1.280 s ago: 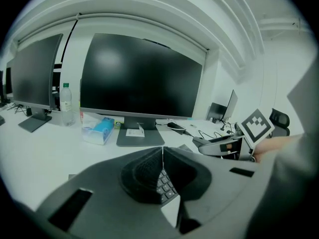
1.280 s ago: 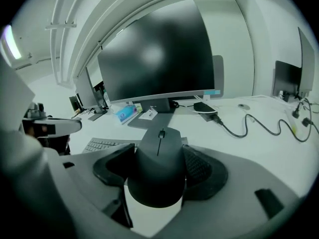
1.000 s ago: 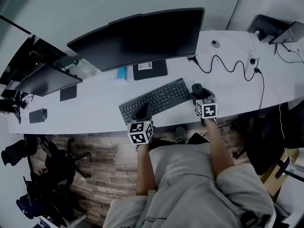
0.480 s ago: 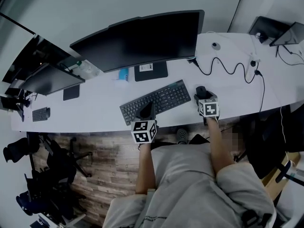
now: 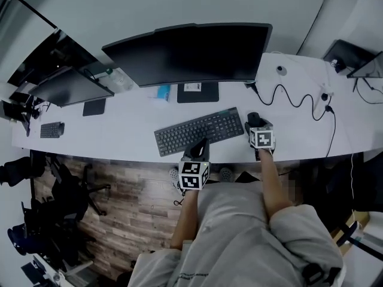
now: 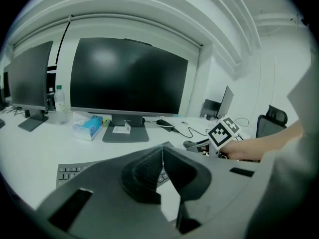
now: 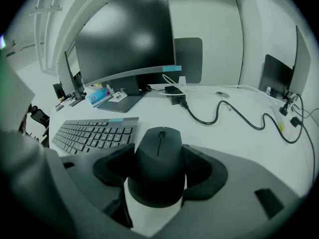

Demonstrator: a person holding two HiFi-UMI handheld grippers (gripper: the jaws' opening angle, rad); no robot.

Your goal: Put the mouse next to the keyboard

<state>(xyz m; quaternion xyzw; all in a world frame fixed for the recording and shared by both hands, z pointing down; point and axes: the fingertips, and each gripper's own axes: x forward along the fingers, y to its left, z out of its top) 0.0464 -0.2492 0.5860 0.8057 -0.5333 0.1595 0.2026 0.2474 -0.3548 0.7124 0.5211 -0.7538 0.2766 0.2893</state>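
Right gripper (image 5: 254,124) clamps the black mouse (image 7: 158,163) by its sides, on the white desk (image 5: 119,130) just right of the keyboard (image 7: 94,131). Left gripper (image 6: 162,163), jaws pressed together and empty, hovers at the keyboard's near edge. A black cable (image 7: 234,114) snakes beyond the mouse, with the curved monitor (image 5: 191,52) behind.

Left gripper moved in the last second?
Yes. Against the keyboard, the left gripper has drifted right and back toward the person: its tip was over the left keys, now it is at the front edge near the middle.
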